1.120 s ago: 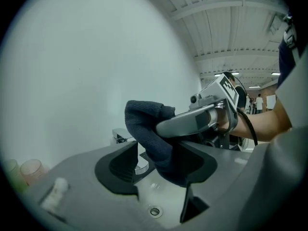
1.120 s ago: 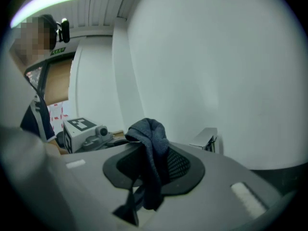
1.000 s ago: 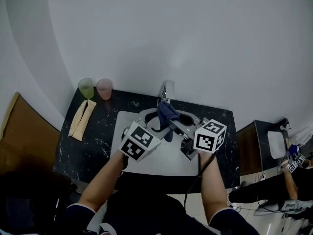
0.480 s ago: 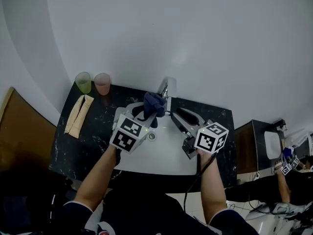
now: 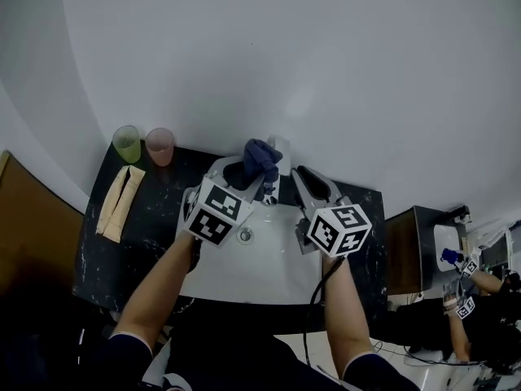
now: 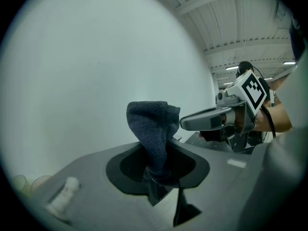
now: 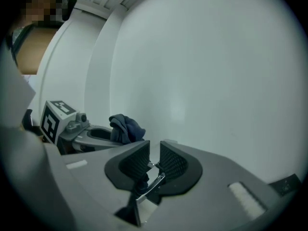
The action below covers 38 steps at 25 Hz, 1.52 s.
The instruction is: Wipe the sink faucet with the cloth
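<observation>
A dark blue cloth sticks up in a bunch from my left gripper, which is shut on its lower end. The cloth sits against the top of the chrome faucet at the back of the white sink. In the left gripper view the cloth rises between the jaws of the left gripper. My right gripper is just right of the faucet, its jaws closing to a narrow gap. In the right gripper view a chrome faucet part shows low in that gap of the right gripper; I see no pad pressing it.
A green cup and a pink cup stand at the back left of the black counter. A folded beige cloth lies beside them. The white wall is close behind the faucet. Another person works at far right.
Both grippers moved away from me toward the wall. The left one carried the cloth from over the basin up to the faucet top. The right jaws narrowed.
</observation>
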Tool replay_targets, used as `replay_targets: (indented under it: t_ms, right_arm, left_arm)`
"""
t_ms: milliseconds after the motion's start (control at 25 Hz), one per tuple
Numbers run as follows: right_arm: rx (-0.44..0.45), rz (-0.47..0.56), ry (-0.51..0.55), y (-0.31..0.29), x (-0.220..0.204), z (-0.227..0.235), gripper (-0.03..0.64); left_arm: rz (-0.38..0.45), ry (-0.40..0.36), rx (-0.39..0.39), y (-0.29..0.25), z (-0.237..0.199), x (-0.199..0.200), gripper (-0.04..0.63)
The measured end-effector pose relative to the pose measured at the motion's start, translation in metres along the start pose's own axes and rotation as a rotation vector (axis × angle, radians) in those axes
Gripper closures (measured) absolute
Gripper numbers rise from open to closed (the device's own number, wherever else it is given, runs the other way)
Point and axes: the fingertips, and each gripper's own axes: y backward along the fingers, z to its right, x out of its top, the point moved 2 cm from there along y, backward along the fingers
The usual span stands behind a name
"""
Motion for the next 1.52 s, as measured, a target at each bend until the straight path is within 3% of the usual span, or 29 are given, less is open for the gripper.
replay_targets:
  t_ms: [120, 560, 840, 1040, 1320, 1520]
  right_arm:
    - [-0.005, -0.021, 0.044, -0.011, -0.001, 0.002, 0.608]
    - [0.034, -0.127, 0.255, -0.027, -0.011, -0.004, 0.611]
    - [0.06, -0.14, 0.296, -0.033, -0.01, -0.011, 0.611]
    - [0.051, -0.13, 0.278, -0.032, -0.01, -0.009, 0.611]
    - [0.053, -0.122, 0.255, -0.033, -0.01, -0.008, 0.611]
    - [0.049, -0.116, 0.247, -0.032, -0.009, -0.008, 0.611]
  left_arm:
    - [-0.014, 0.002, -0.034, -0.017, 0.003, -0.006, 0.483]
    - [-0.021, 0.015, -0.072, -0.067, -0.02, -0.01, 0.483]
    - [-0.041, 0.025, -0.042, -0.083, -0.043, -0.02, 0.485]
    - [-0.12, 0.006, -0.043, -0.097, -0.044, -0.045, 0.489]
    - [-0.243, 0.046, -0.072, -0.106, -0.038, -0.091, 0.494]
    - [-0.337, -0.008, -0.101, -0.11, -0.032, -0.108, 0.495]
